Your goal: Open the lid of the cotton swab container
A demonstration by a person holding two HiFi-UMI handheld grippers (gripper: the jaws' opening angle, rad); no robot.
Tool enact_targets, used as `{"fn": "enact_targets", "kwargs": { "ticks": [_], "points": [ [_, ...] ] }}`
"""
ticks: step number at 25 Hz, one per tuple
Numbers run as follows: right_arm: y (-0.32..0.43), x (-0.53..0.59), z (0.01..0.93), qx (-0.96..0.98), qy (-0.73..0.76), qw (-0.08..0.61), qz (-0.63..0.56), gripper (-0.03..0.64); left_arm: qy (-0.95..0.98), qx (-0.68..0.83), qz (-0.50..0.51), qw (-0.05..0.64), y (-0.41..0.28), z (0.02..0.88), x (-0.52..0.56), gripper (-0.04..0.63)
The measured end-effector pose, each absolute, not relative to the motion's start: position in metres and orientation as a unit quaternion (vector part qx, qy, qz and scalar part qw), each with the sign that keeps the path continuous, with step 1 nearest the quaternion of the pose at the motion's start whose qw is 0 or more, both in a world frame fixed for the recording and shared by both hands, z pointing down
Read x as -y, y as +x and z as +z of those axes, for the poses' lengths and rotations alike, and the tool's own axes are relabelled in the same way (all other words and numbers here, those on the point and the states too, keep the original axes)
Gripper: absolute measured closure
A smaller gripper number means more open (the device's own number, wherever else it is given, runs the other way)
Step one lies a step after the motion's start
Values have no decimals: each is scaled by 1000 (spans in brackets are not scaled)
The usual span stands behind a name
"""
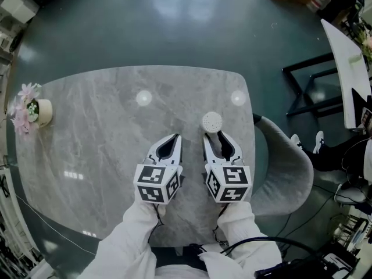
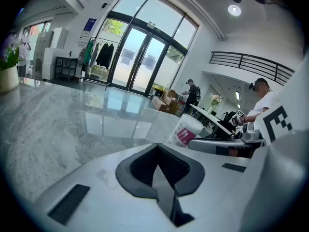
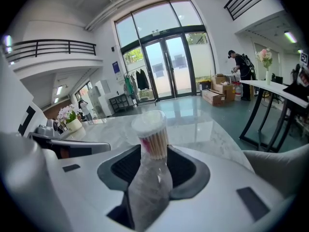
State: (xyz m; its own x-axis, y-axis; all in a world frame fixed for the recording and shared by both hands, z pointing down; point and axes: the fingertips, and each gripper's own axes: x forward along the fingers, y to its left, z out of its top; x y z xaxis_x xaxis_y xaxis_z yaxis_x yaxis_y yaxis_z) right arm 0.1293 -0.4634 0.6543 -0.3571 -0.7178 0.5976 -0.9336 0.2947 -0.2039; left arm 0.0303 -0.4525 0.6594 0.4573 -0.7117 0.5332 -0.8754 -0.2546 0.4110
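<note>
The cotton swab container [image 1: 212, 121] is a small clear tub with a white lid, upright on the grey marble table [image 1: 104, 132] near its right edge. My right gripper [image 1: 213, 136] is open just short of it. In the right gripper view the container [image 3: 150, 134] stands straight ahead of the gripper [image 3: 153, 151], its base between the spread fingertips, and no pad presses on it. My left gripper [image 1: 173, 138] hovers beside the right one, shut with nothing in it. From the left gripper [image 2: 157, 149] the container [image 2: 186, 129] shows ahead to the right, pink label facing.
A small pot of pink flowers [image 1: 35, 112] stands at the table's far left edge. A grey upholstered chair [image 1: 285, 167] is tucked against the table's right side. A black-framed white table [image 1: 343, 68] stands further right. People are far off in the hall.
</note>
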Motion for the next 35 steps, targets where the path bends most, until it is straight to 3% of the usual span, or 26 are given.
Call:
{"fn": "enact_targets", "kwargs": {
  "ticks": [13, 35],
  "points": [
    [123, 476, 662, 779, 520, 222, 272, 329, 777, 515, 116, 342, 22, 658, 457, 588],
    [117, 491, 671, 773, 522, 255, 255, 325, 765, 537, 121, 335, 1, 654, 446, 588]
  ]
}}
